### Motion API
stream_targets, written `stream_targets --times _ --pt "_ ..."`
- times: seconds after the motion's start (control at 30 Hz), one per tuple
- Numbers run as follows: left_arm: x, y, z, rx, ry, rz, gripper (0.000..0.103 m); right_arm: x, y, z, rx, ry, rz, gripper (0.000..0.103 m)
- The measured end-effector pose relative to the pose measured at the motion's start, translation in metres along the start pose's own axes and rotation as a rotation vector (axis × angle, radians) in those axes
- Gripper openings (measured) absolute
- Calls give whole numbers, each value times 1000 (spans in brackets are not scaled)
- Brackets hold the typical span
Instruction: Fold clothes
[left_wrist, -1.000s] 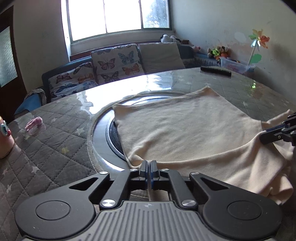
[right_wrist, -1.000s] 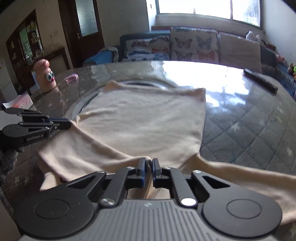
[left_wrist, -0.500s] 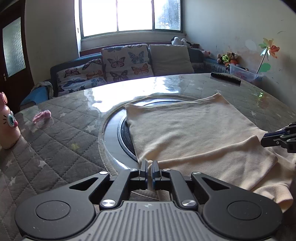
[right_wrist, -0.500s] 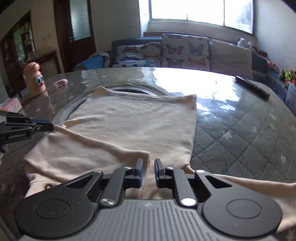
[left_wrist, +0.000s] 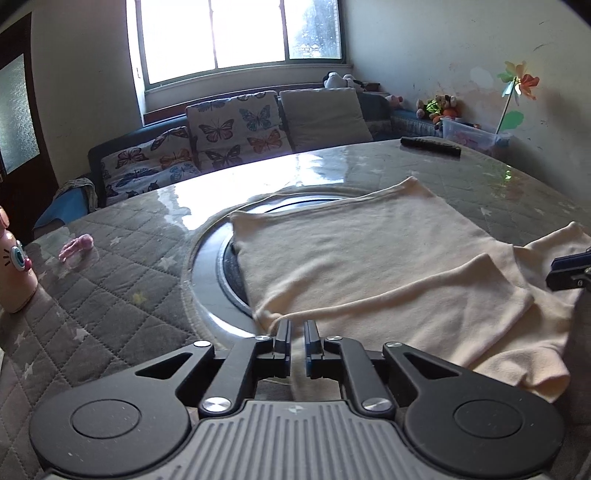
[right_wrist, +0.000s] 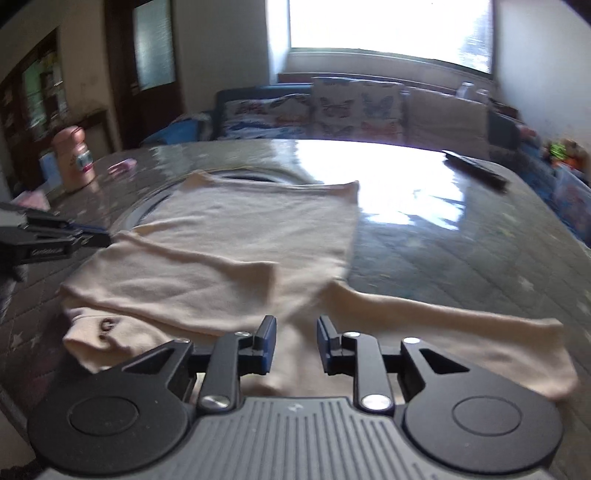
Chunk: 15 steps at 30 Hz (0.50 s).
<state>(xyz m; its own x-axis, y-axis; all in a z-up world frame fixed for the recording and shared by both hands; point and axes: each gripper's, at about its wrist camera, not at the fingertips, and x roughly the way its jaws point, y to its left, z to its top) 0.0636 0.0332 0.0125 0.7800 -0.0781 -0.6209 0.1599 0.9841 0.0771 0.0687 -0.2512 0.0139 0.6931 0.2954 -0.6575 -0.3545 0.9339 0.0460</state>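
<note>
A cream knitted garment (left_wrist: 369, 266) lies half-folded on the grey quilted worktop (left_wrist: 122, 295); the left gripper (left_wrist: 297, 332) is opening at its near-left edge, pads barely apart; the right gripper (right_wrist: 295, 332) is opening above its near sleeve, gripping nothing.

Both wrist cameras sit low and close over the desk (left_wrist: 122, 295), angled down toward the window (left_wrist: 236, 33); both share the cream garment (left_wrist: 369, 251).
</note>
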Motion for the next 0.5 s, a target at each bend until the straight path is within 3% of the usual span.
stream_targets --times 0.13,0.2,0.27,0.43,0.5 --pt "-4 -16 3 24 -12 -36 11 -14 -43 -14 101 -11 -158 31" --pt "-6 -23 4 33 -18 -49 24 -21 -72 -21 172 -16 -244 36" --pt "-8 -29 5 43 -25 -58 29 -26 -95 -28 226 -21 -314 37" --pt "-13 -35 6 51 -32 -60 34 -29 -137 -38 350 -38 -412 40" --pt "-16 -36 7 50 -36 -54 47 -26 -146 -40 382 -41 -422 40"
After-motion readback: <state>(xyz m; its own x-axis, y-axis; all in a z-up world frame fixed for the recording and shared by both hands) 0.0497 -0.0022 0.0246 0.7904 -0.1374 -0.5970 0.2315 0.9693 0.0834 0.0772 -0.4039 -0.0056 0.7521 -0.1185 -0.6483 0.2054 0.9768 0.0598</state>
